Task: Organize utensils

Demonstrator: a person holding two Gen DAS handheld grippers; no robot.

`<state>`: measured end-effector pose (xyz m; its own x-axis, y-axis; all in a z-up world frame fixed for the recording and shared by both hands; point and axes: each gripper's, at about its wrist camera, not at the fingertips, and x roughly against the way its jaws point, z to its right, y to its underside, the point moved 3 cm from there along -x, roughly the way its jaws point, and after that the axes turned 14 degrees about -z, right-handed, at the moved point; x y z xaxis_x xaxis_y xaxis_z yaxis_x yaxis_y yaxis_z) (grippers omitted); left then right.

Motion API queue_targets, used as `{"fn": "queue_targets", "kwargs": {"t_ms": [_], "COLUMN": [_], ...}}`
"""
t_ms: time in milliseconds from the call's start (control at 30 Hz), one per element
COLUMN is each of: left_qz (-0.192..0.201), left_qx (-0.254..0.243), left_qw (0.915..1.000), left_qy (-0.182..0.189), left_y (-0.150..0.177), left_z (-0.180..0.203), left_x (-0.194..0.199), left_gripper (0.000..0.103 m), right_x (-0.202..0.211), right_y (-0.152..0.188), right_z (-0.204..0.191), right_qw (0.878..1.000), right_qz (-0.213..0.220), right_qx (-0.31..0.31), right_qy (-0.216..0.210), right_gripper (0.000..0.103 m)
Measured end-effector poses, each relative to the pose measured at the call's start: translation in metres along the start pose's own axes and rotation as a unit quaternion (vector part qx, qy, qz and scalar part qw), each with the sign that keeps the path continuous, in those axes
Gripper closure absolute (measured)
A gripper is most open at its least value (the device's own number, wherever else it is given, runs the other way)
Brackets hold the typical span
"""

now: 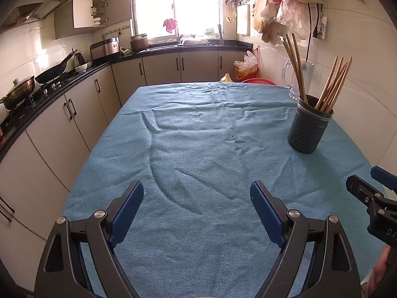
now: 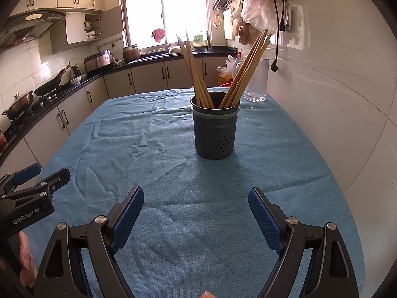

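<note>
A dark perforated utensil holder [image 2: 215, 130] stands upright on the blue cloth [image 2: 148, 149], with several wooden chopsticks [image 2: 196, 74] leaning in two bunches inside it. It also shows in the left wrist view [image 1: 309, 127] at the right, with its chopsticks [image 1: 332, 89]. My right gripper [image 2: 196, 198] is open and empty, low over the cloth in front of the holder. My left gripper [image 1: 197, 193] is open and empty over the bare middle of the cloth, left of the holder. Each gripper shows at the edge of the other's view [image 1: 372, 181] [image 2: 39, 173].
A clear glass pitcher [image 2: 256, 82] stands behind the holder by the white tiled wall [image 2: 322, 87]. A kitchen counter [image 1: 49, 92] with pans runs along the left. Cabinets and a sink lie beyond the table's far edge. Plastic bags [image 2: 253, 7] hang above.
</note>
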<state>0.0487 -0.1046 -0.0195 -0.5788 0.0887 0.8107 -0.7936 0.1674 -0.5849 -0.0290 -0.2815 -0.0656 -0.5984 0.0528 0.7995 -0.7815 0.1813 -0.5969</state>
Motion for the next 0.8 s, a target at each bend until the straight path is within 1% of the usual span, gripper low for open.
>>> {"fn": "queue_targets", "kwargs": {"t_ms": [800], "left_qz": [-0.012], "left_qx": [0.002], "left_qw": [0.9999], "left_qy": [-0.002], "left_y": [-0.002], "left_z": [0.000], "left_x": [-0.012], "left_gripper": [0.016], "right_x": [-0.014], "right_y": [0.000], "right_z": [-0.003], "right_qw": [1.000], "right_qz": [-0.014], "right_qx": [0.007], "right_qy": [0.001], "right_gripper": [0.014]}}
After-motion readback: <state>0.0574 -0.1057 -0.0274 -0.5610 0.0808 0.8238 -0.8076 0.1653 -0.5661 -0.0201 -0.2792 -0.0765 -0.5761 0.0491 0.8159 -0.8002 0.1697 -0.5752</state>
